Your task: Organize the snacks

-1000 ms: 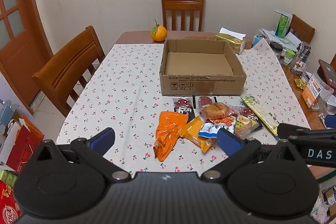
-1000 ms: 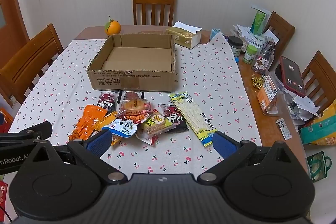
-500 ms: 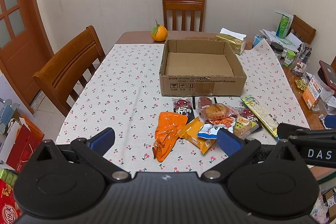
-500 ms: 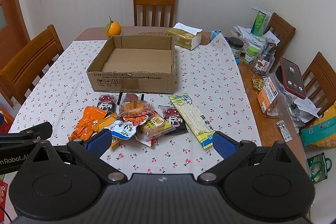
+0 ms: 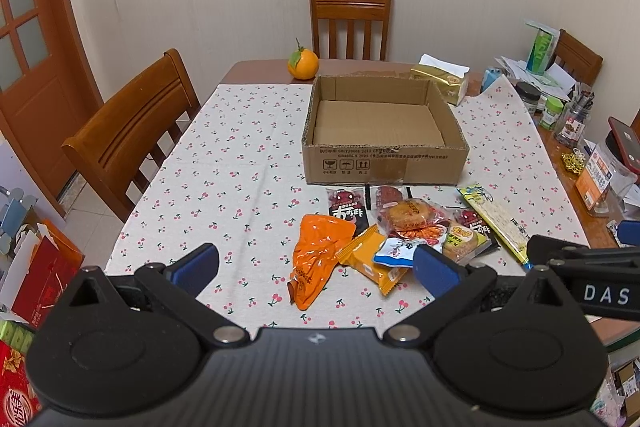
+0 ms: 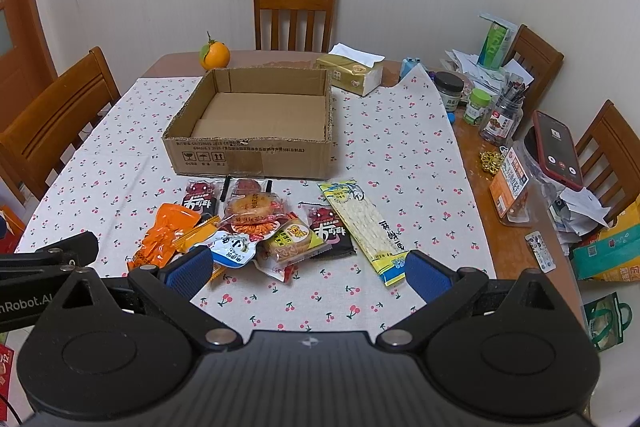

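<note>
An empty cardboard box [image 5: 384,163] [image 6: 248,157] stands mid-table on the cherry-print cloth. In front of it lies a heap of snack packets: an orange pouch [image 5: 316,259] [image 6: 164,235], a round cake in clear wrap [image 5: 408,213] [image 6: 252,205], a dark red-and-black packet [image 5: 347,209], a blue-white packet [image 6: 232,247] and a long yellow-edged packet [image 5: 498,223] [image 6: 366,227]. My left gripper [image 5: 316,269] hovers open near the table's front edge, before the orange pouch. My right gripper [image 6: 306,269] is open too, just short of the heap. Neither holds anything.
An orange [image 5: 303,63] and a gold tissue pack [image 5: 442,81] sit behind the box. Jars [image 6: 500,115], papers and a red phone [image 6: 556,149] crowd the table's right side. Wooden chairs [image 5: 132,131] stand at the left, far and right sides. Bags [image 6: 608,255] lie on the floor.
Both views have crept slightly forward and tilted; the objects on the table have not moved. Both grippers stay open.
</note>
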